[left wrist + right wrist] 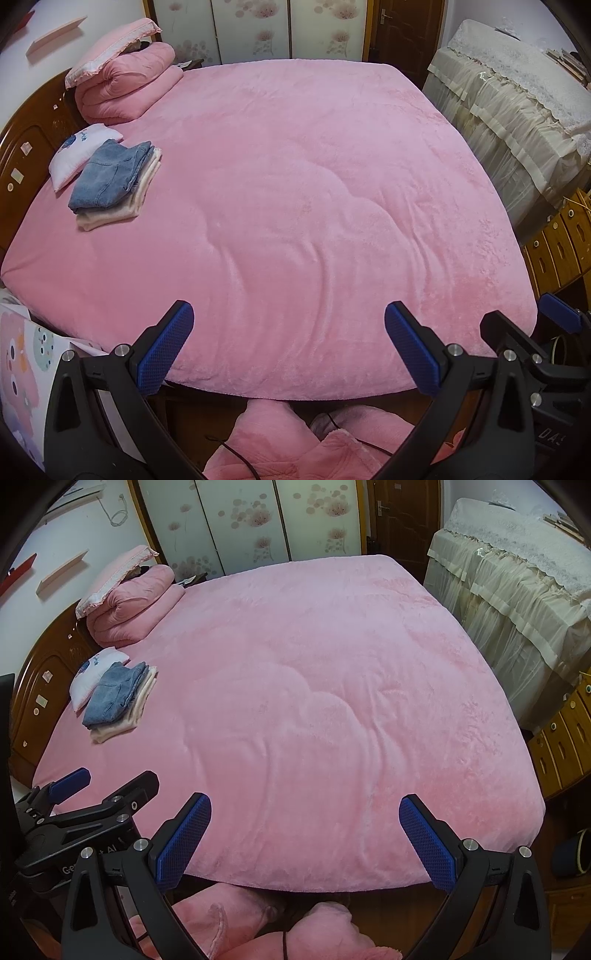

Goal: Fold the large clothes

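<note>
A bedroom held a wide bed (295, 206) spread with a pink fleece blanket, its surface softly rumpled near the middle and otherwise bare. The folded clothes lay at the far left of the bed, close to the dark wooden headboard (26, 147): a pair of blue jeans (110, 175) folded flat on top of a folded cream garment (122, 212), the two making one small stack. Just behind the stack, and touching it, sat a small white pillow (75, 147) with a blue print. Farther along the headboard a rolled pink quilt (125, 86) rested with a pink frilled pillow (110, 44) leaning on top of it.

Both tools hung over the near edge of the bed, well apart from the stack. The left gripper (290, 347) had its blue-padded fingers spread wide with nothing between them, and the right gripper (304, 840) was spread just as wide and likewise held nothing. The right gripper showed at the right edge of the left view, so the two were side by side.

Below the near edge, pink padded cloth (325, 446) lay bunched, crossed by a thin dark cord. To the right of the bed stood furniture under a cream lace cover (517, 590). At the far wall were flowered sliding doors (251, 520) and a brown door (406, 517).
</note>
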Tool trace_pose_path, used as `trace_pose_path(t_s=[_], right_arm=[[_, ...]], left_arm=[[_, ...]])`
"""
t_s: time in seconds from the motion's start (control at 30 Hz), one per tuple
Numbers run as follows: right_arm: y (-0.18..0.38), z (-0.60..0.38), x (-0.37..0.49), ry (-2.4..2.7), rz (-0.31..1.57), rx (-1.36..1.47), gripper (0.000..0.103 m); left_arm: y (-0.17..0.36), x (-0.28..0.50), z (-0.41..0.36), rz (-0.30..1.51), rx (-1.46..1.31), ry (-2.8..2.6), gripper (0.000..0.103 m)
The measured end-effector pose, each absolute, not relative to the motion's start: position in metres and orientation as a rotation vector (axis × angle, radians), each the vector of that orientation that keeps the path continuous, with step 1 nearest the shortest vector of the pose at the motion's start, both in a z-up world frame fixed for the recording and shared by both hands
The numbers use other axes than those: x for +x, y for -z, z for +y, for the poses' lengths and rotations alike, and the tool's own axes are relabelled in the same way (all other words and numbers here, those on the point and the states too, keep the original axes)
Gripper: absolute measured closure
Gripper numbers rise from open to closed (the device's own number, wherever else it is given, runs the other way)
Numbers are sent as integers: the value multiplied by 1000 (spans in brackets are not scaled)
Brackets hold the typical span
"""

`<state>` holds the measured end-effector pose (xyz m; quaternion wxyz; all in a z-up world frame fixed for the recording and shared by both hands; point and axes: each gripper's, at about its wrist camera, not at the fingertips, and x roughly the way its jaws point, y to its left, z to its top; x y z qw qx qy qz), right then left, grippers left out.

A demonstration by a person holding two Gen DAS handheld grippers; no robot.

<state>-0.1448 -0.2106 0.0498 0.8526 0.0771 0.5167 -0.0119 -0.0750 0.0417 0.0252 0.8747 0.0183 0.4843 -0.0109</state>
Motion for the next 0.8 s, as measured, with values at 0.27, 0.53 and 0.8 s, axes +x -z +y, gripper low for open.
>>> trace_pose_path(t_s=[0.27,0.53,0.8], right_arm=[[-47,-210,-144,24,1094,161,0],[-45,-212,-143,20,1097,159,0],[-37,-216,-146,18,1106,153,0]], left_arm=[[-23,-76,40,1012,40,17,1],[-21,-80,37,1015,34,7,1],[-21,-81,35,1017,32,3,1]])
